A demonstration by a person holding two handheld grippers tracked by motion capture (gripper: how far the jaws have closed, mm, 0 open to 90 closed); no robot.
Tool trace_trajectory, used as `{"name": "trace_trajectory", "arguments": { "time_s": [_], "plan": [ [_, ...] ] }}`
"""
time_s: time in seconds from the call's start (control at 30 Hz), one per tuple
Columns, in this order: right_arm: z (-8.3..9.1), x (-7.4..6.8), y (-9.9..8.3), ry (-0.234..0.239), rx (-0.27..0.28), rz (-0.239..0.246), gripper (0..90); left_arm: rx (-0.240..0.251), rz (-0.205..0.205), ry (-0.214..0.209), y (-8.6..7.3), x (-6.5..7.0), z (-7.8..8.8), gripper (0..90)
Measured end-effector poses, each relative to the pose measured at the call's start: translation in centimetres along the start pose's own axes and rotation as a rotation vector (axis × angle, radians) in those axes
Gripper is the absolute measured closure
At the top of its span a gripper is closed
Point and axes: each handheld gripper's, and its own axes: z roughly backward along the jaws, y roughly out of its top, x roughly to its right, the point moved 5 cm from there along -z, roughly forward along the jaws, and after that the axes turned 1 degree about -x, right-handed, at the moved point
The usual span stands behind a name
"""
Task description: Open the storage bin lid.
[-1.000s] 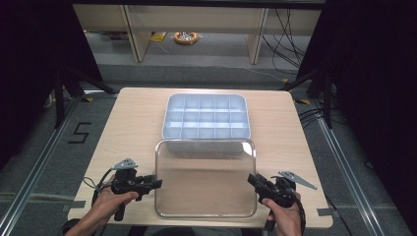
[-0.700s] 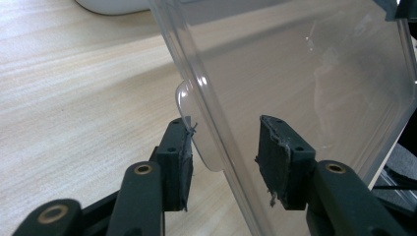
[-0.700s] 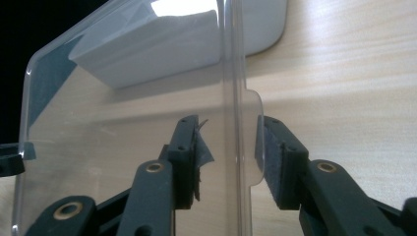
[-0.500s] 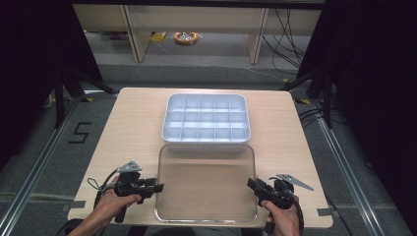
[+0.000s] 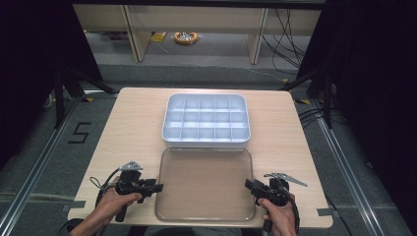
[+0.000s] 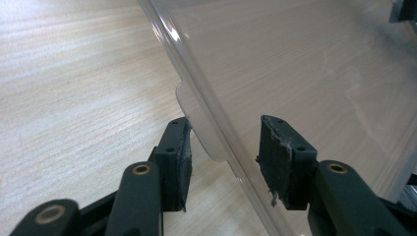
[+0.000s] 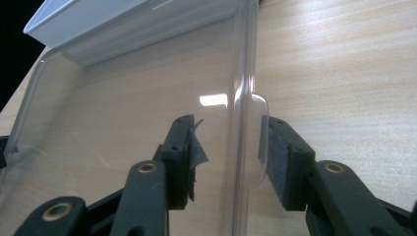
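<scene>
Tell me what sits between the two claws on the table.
The clear lid lies flat between the left claw and the right claw, seen in the high view.

Table (image 5: 128, 128): light wood top with rounded corners, on a grey floor. White compartment tray (image 5: 206, 120): lay at the table's middle, toward the far edge. Clear plastic lid (image 5: 204, 184): lay flat on the table just in front of the tray, its far edge beside the tray's near wall.

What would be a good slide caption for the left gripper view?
Open hand-held gripper straddling the side tab of a clear plastic lid lying on a wooden table.
</scene>
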Motion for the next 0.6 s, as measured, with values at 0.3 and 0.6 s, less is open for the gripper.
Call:
{"name": "trace_trajectory", "arguments": {
  "time_s": [0.3, 0.6],
  "plan": [
    [-0.8, 0.7, 0.1, -0.016, 0.013, 0.059, 56.9, -0.006, 0.004, 0.006, -0.1, -0.1, -0.2, 53.7],
    [-1.6, 1.8, 0.6, -0.048, 0.033, 0.213, 55.5, -0.018, 0.001, 0.02, -0.2, -0.1, -0.4, 51.2]
  ]
}}
